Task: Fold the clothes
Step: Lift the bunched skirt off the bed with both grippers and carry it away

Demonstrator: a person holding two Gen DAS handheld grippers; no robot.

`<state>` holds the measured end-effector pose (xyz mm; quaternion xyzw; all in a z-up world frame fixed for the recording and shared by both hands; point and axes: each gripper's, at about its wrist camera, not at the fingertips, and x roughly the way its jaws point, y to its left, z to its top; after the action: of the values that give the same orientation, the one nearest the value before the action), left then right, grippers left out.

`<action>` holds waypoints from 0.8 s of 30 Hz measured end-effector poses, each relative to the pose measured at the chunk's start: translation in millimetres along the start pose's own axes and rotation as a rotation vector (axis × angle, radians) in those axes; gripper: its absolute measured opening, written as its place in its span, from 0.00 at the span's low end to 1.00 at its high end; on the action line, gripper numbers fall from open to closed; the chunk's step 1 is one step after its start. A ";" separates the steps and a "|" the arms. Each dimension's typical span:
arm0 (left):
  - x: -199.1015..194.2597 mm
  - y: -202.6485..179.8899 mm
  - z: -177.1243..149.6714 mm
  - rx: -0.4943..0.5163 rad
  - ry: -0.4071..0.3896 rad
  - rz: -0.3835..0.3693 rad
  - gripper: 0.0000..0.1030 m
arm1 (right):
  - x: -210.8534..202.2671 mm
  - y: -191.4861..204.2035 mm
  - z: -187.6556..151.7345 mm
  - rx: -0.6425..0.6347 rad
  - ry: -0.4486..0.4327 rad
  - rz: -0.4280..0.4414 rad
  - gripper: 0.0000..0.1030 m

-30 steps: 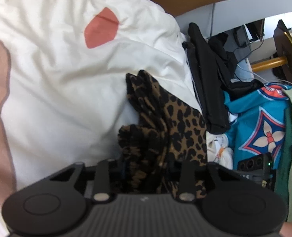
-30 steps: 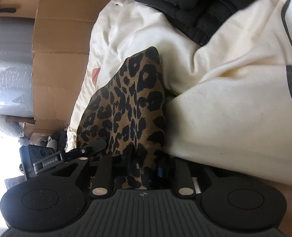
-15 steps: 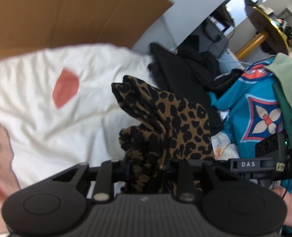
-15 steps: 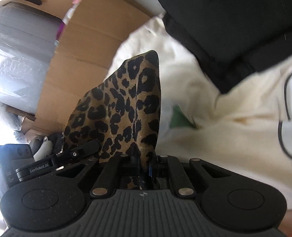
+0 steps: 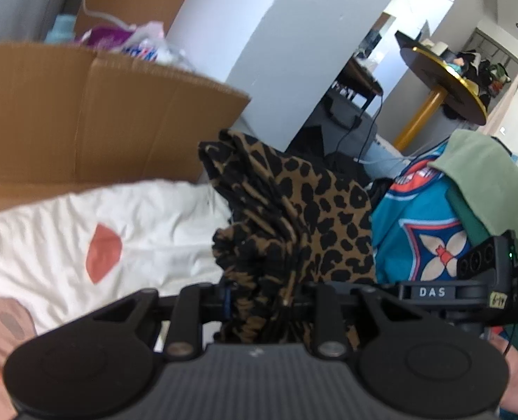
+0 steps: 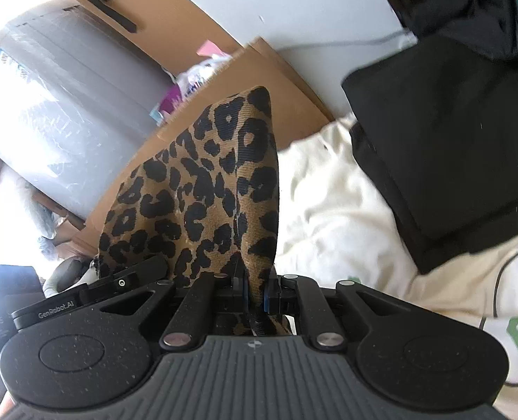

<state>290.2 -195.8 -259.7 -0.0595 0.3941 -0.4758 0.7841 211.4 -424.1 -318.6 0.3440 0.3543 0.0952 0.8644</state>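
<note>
A leopard-print garment [image 5: 314,210] hangs lifted between both grippers, above the white bedding [image 5: 147,224]. My left gripper [image 5: 262,301] is shut on a thick bunched wad of it, with folds fanning upward from the jaws. My right gripper [image 6: 255,294] is shut on a thin edge of the same leopard-print garment [image 6: 206,189], which rises as a flat pointed flap in front of it. The two grippers are close side by side. The right gripper's body [image 5: 468,290] shows at the right of the left wrist view. The garment's lower part is hidden behind the grippers.
A cardboard box [image 5: 84,115] stands behind the bedding. A teal jersey [image 5: 423,231] and a green garment [image 5: 482,175] lie to the right. Folded black clothes [image 6: 433,140] rest on a cream printed garment [image 6: 328,210]. A round table on a yellow leg [image 5: 440,80] is far back.
Both grippers have risen with the leopard-print garment, lifting it off the bedding, and both views now tilt up toward the room. The right jaws have narrowed on the cloth.
</note>
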 end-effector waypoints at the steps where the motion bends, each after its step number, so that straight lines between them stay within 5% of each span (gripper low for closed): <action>1: -1.5 -2.8 2.1 0.005 -0.009 0.003 0.27 | -2.1 3.0 2.4 -0.011 -0.008 0.000 0.06; 24: -31.3 -66.9 57.6 0.082 -0.107 0.014 0.27 | -59.3 44.8 49.8 -0.174 -0.190 0.062 0.06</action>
<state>274.9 -223.3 -171.5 -0.0499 0.3319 -0.4824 0.8091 205.4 -441.1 -230.9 0.2862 0.2502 0.1193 0.9172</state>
